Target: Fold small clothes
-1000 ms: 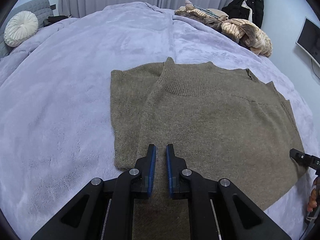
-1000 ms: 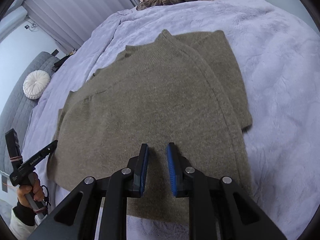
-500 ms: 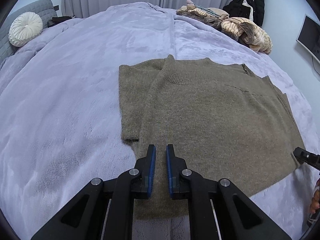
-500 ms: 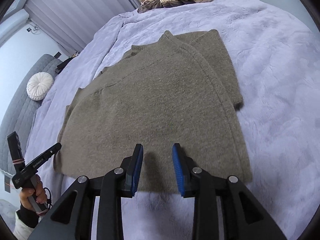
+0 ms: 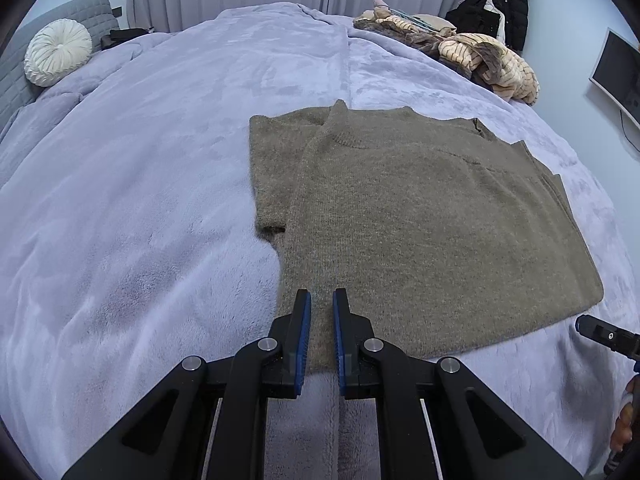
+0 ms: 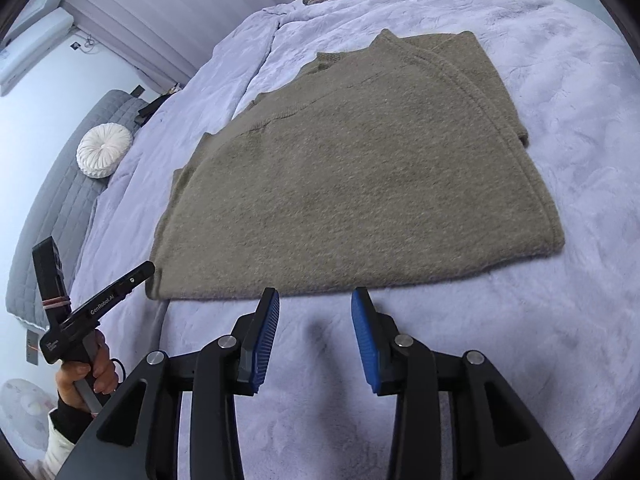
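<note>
Both tongs have drawn back, right tongs (image 6: 315,312) now parted, left tongs (image 5: 321,307) nearly closed over the flat olive sweater (image 5: 420,216).

One olive sweater (image 5: 420,216), one round white cushion (image 5: 58,52) at ten o'clock, one clothes heap (image 5: 460,52) at one o'clock, two grippers (image 5: 320,312) (image 6: 316,320).

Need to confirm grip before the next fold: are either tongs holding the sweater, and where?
Right tongs: open, short of the sweater hem, holding nothing. Left tongs: nearly closed over the bottom hem; a pinch cannot be confirmed.
</note>
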Available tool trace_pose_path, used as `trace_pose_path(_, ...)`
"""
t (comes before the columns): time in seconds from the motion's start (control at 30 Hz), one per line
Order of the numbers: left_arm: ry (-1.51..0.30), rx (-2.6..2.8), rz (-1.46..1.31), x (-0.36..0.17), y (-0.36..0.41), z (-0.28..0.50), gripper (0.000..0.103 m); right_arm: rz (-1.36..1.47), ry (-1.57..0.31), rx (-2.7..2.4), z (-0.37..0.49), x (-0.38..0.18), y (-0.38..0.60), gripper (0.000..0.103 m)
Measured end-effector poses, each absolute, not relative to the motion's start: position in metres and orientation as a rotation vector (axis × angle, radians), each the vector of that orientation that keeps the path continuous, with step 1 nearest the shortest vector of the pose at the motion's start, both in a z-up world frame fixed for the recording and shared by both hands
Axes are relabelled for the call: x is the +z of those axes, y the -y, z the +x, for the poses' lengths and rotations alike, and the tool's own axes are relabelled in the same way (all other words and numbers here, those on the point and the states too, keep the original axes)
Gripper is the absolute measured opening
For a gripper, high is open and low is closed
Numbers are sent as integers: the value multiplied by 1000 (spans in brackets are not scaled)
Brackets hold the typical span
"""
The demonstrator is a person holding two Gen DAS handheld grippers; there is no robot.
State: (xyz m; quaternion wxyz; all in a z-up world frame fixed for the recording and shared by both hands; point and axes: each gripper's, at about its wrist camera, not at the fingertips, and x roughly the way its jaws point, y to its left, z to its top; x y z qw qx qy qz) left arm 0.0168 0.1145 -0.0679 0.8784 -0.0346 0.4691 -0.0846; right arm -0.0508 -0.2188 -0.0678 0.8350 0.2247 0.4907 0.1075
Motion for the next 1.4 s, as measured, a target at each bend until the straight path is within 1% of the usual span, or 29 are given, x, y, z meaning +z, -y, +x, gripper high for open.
trace_pose_path(0.23, -961, -154, -52, -68, -123, -1, 13, 464, -1063, 270, -57, -70, 193, 41)
trace_pose_path(0.27, -952, -156, -50, -67, -124, -4, 18, 463, -1065, 276, -58, -71, 190, 41)
trace_pose_path(0.3, -950, -157, -51, -67, -125, -6, 63, 461, -1070, 283, -58, -71, 186, 41)
trace_pose_path(0.33, -945, -147, -57, -66, -127, -8, 103, 458, -1074, 287, -58, -71, 184, 41)
trace_pose_path(0.37, -910, -131, -67, -63, -129, -14, 101, 456, -1078, 292, -59, -72, 181, 41)
trace_pose_path(0.4, -898, -139, -68, -61, -130, -17, 102, 454, -1082, 297, -59, -72, 177, 41)
trace_pose_path(0.6, -916, -127, -74, -60, -134, -18, 102, 449, -1094, 322, -58, -73, 164, 41)
trace_pose_path(0.63, -922, -131, -82, -61, -135, -17, 102, 449, -1096, 325, -58, -73, 162, 43)
trace_pose_path(0.67, -935, -137, -91, -63, -137, -16, 102, 450, -1097, 327, -58, -73, 160, 54)
trace_pose_path(0.7, -952, -142, -103, -66, -138, -15, 102, 453, -1097, 329, -57, -74, 159, 60)
trace_pose_path(0.73, -964, -139, -112, -69, -140, -13, 102, 455, -1096, 333, -57, -74, 157, 62)
trace_pose_path(0.93, -1002, -156, -168, -82, -147, -15, 102, 448, -1122, 357, -54, -80, 145, 62)
trace_pose_path(1.4, -1022, -146, -255, -92, -163, -10, 102, 549, -1165, 453, -26, -98, 106, 62)
